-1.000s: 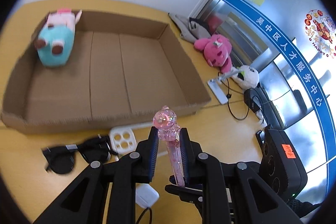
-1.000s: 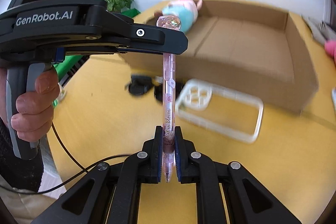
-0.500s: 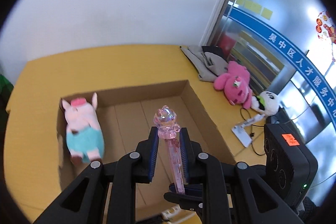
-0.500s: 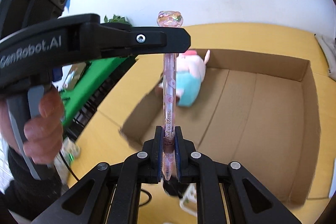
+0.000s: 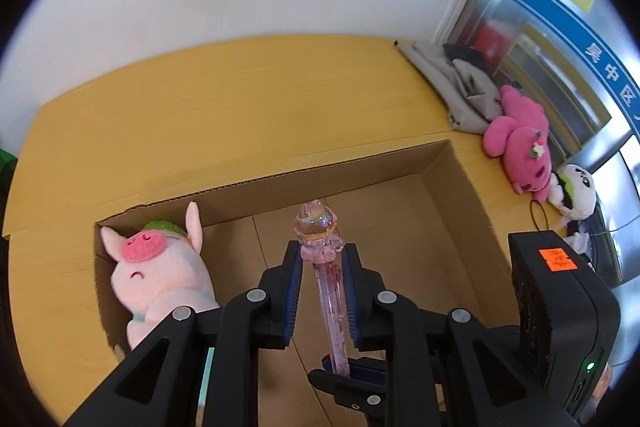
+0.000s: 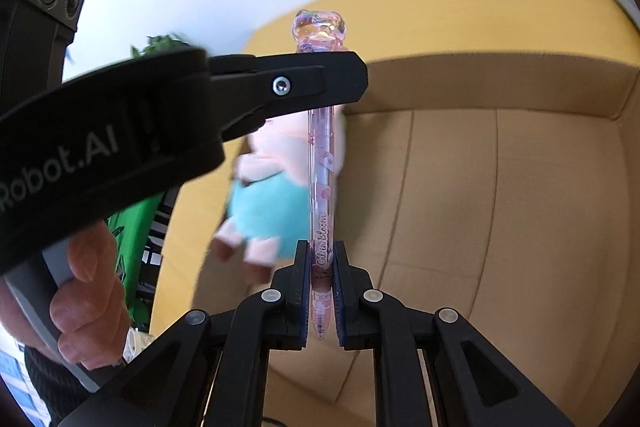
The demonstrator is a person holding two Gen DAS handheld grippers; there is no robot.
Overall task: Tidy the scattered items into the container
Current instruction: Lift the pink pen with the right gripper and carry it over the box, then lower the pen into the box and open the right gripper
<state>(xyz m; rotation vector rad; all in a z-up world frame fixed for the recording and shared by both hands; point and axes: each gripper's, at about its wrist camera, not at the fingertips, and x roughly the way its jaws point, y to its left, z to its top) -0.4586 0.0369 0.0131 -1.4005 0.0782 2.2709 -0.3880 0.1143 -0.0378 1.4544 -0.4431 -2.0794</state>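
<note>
Pink transparent pen [image 6: 323,163] with a bear-shaped cap held by both grippers at once. Right gripper [image 6: 321,291]: jaws closed on the lower barrel, near the tip, lettering on the barrel just above the pads. Left gripper [image 5: 319,269]: jaws closed just under the bear cap; in the right wrist view they clamp the pen from the side. The pen thus spans between the two grips, upright in both views.

Position: pen is above the open cardboard box [image 5: 452,187], over its floor, not touching it. Box sits on the yellow surface [image 5: 240,87]. A pig plush [image 5: 160,275] in a teal outfit already lies in the box's left corner against the wall.

Judgement: the two-point hold probably keeps the slim, slippery barrel from pivoting while it is carried; one grip alone on a smooth pen might let it swing. Next step likely calls for lowering it over bare cardboard, clear of the plush, then releasing both grips.

Outside the box: a magenta plush [image 5: 520,143], a white plush [image 5: 574,193] and folded grey cloth [image 5: 456,83] at the surface's far right edge. Whether these belong to the task I cannot tell
</note>
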